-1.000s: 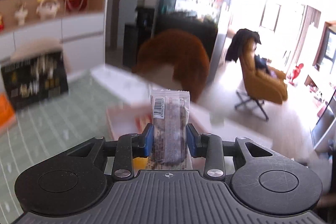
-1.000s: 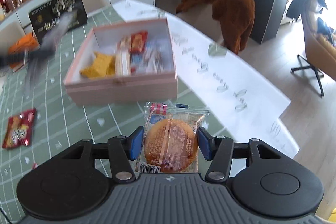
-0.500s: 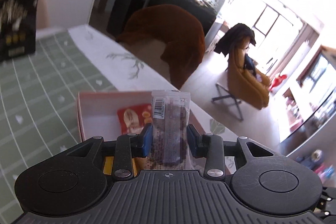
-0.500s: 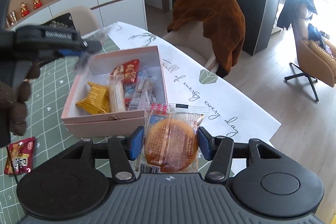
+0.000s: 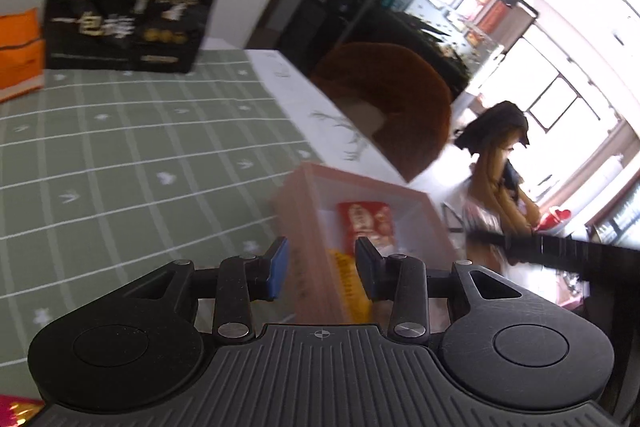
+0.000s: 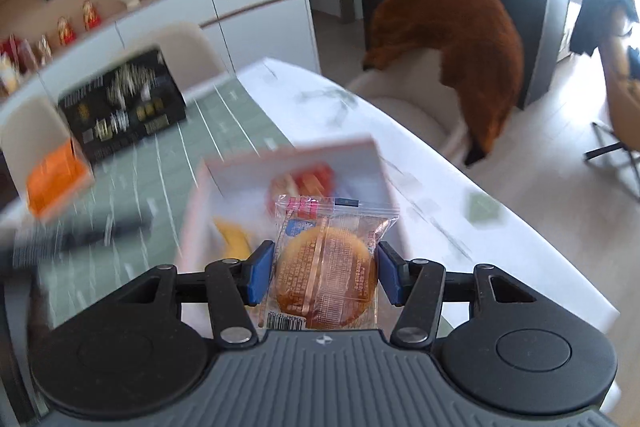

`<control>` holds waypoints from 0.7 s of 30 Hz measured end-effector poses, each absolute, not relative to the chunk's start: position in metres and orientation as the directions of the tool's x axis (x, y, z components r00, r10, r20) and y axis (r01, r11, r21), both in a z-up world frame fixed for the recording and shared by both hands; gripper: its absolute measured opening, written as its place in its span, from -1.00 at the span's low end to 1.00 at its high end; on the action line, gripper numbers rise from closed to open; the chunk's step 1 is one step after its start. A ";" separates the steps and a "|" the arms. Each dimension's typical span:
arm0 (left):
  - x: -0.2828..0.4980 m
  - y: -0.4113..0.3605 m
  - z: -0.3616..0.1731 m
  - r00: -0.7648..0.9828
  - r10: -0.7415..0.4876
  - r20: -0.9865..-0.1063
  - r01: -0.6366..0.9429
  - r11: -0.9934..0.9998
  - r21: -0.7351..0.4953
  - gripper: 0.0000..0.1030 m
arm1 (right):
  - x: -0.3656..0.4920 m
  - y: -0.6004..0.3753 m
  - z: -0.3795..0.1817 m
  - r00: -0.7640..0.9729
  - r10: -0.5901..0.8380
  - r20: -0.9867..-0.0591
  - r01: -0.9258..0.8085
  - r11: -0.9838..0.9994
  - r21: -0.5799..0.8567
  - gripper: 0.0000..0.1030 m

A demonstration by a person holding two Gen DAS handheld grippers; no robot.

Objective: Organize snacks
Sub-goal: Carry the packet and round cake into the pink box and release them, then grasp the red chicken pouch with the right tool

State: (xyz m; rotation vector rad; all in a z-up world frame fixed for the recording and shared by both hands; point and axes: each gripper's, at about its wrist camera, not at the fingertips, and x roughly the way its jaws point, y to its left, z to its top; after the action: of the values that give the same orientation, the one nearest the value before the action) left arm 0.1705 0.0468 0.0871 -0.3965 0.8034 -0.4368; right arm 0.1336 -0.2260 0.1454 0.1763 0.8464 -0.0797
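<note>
Left jaws (image 5: 321, 268) apart, empty — right jaws (image 6: 326, 273) clamping wrapped cake (image 6: 326, 279).

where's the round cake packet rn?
Right wrist view: round cake packet clamped in the right gripper, just in front of the pink box.

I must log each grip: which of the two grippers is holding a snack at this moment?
The right gripper: its pads clamp a round cake packet. The left gripper has nothing between its pads; only the pink box shows beyond them.
</note>
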 end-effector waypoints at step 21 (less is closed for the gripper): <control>0.053 0.154 0.029 0.586 -0.342 -0.734 -0.083 0.876 -0.475 -0.23 | 0.080 -0.209 0.098 0.498 0.205 -0.843 -0.012 0.973 0.230 0.22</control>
State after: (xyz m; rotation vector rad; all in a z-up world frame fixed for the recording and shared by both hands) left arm 0.0533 0.1542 0.0289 -0.4978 0.9417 -0.1584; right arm 0.0798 -0.2088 0.0985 0.2038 1.0435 0.1319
